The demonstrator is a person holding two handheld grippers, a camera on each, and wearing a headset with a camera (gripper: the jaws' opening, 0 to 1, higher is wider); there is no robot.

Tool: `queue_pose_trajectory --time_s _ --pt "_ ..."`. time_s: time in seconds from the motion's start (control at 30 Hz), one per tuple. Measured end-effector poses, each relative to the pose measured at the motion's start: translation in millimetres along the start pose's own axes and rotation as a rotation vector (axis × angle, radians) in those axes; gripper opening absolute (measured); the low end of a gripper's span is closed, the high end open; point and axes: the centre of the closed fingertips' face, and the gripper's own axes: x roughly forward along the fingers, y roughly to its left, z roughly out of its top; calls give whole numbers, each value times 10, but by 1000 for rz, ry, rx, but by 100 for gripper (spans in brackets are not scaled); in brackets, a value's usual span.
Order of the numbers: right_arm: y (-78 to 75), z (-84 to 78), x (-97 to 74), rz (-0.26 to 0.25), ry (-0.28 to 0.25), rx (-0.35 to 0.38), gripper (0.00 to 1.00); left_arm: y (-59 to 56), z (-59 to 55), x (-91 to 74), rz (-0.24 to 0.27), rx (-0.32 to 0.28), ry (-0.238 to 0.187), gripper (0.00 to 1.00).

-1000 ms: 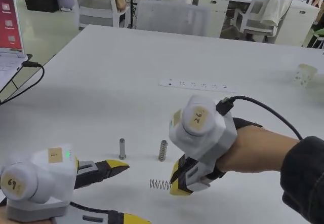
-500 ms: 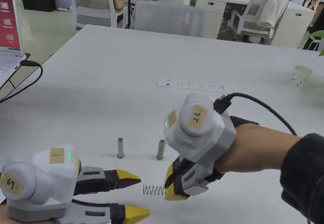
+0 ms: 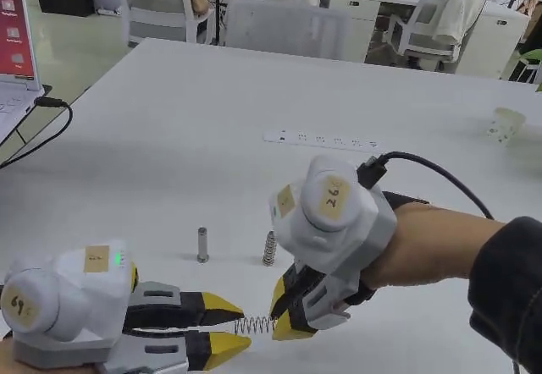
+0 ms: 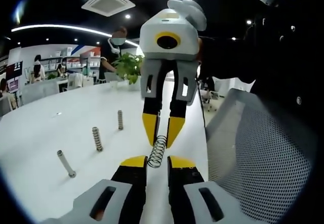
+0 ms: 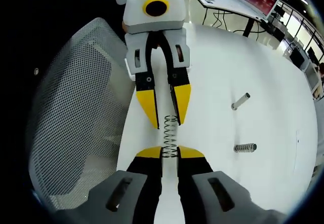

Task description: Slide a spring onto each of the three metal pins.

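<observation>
- The loose spring [image 3: 256, 325] is held at one end by the right gripper [image 3: 282, 316], which is clenched on it just above the tabletop [image 3: 169, 120], close to the near edge.
- The spring's other end is flanked by the left gripper [image 3: 246, 327], whose jaws are parted and not pressed on it.
- A bare pin [image 3: 202, 244] and a sprung pin [image 3: 269, 249] are seen upright, further in from that edge.
- A second sprung pin [image 4: 120, 120] is seen beyond them.
</observation>
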Motion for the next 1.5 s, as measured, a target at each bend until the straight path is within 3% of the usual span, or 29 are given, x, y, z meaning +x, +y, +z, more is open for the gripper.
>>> queue_pose_trajectory --time_s 0.4,1.07,1.5 --pt "65 -17 3 28 3 -43 8 -50 -27 10 -30 3 15 3" --pt "94 -82 112 62 -1 8 9 -66 46 -6 -39 -26 -5 2" --pt "55 118 -51 29 -55 11 8 -50 -21 9 -32 -17 24 3"
